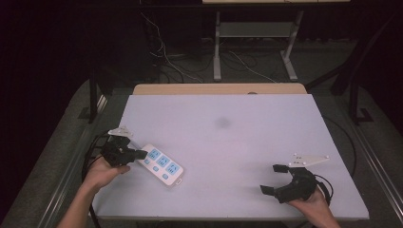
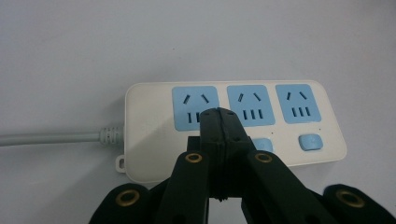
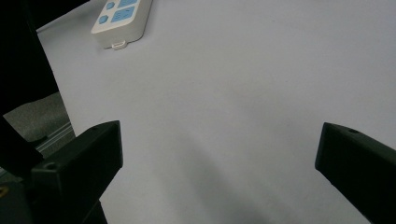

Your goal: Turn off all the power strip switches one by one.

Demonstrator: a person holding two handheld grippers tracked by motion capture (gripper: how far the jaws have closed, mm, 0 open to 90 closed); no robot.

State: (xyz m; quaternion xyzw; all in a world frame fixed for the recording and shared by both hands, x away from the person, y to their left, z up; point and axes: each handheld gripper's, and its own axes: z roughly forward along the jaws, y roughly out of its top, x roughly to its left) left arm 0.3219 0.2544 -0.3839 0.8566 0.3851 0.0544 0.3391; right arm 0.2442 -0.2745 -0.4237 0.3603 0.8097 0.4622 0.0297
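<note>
Power strip (image 1: 162,164) lying diagonally, cord end toward closed left tool (image 1: 140,154); right tool (image 1: 272,179) spread apart.

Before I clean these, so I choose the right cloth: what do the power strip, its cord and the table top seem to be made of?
Power strip: looks like hard moulded plastic, cream with pale blue socket faces, smooth with a faint sheen. Cord: grey, probably rubbery or vinyl sheathing, with a ribbed collar where it enters the strip. Table top: matte white sheet, perhaps laminate or board; the look leaves it open.

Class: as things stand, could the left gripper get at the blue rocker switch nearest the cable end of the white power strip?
Probably yes: the left gripper, jaws shut, is above that switch, hiding it, with nothing between it and the white power strip.
</note>
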